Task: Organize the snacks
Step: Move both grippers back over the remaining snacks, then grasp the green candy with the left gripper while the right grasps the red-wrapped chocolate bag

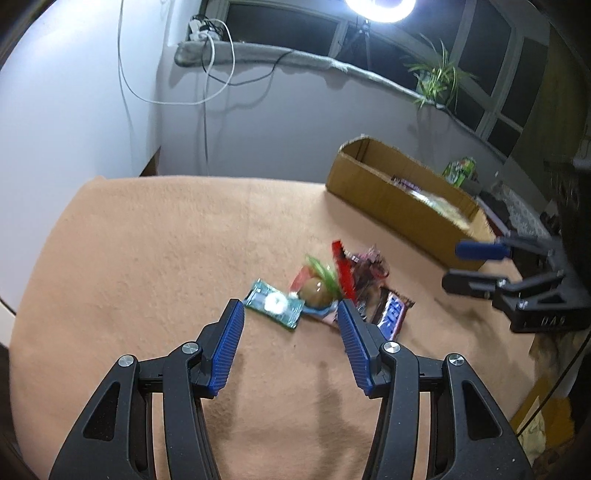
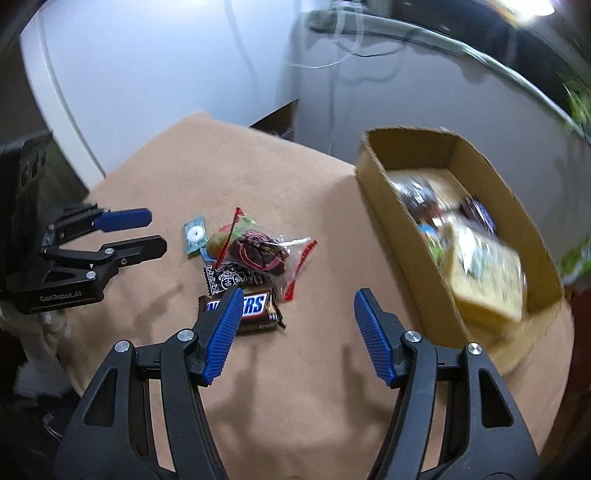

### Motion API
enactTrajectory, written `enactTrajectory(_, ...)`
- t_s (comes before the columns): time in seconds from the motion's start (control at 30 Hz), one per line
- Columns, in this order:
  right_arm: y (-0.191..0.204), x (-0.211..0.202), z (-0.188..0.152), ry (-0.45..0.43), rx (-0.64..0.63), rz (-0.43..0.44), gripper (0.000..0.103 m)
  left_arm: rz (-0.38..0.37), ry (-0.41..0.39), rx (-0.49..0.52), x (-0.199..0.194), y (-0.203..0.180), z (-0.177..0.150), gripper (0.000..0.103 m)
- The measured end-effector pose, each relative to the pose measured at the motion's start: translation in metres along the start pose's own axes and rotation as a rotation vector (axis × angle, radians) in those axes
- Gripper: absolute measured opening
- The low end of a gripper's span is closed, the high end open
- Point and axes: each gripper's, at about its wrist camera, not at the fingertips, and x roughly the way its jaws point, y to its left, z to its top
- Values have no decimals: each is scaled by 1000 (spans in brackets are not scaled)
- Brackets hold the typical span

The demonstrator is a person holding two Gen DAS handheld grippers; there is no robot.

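Beyond our fingers, under them and out to its far edge, lies a table draped in a peach-tan fleece cloth (image 1: 147, 240). Past that edge we see a pale wall (image 1: 74, 110) with white cables (image 1: 218, 74) hanging down it from a power strip (image 1: 199, 29) on a grey window ledge (image 1: 295, 59). Above the ledge runs a row of dark windows (image 1: 288, 29). Up and to the right of our fingers a ring light (image 1: 380, 7) on a tripod glares, and further right a spider plant (image 1: 439, 74) sits on the ledge.

Candy bar (image 2: 240, 308): wrapper read "…ERS", probably Snickers, partly hidden.
Left gripper (image 2: 122, 236): its body read "GenRobot.AI".
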Motion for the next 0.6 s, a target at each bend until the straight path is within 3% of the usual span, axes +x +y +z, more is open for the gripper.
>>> enactTrajectory(0.27, 28, 40, 19, 104, -224, -54, 65, -19, 82, 35, 21, 1, -6, 39)
enactTrajectory(0.6, 32, 73, 31, 135, -256, -60, 65, -39, 119, 28, 43, 11, 0, 39)
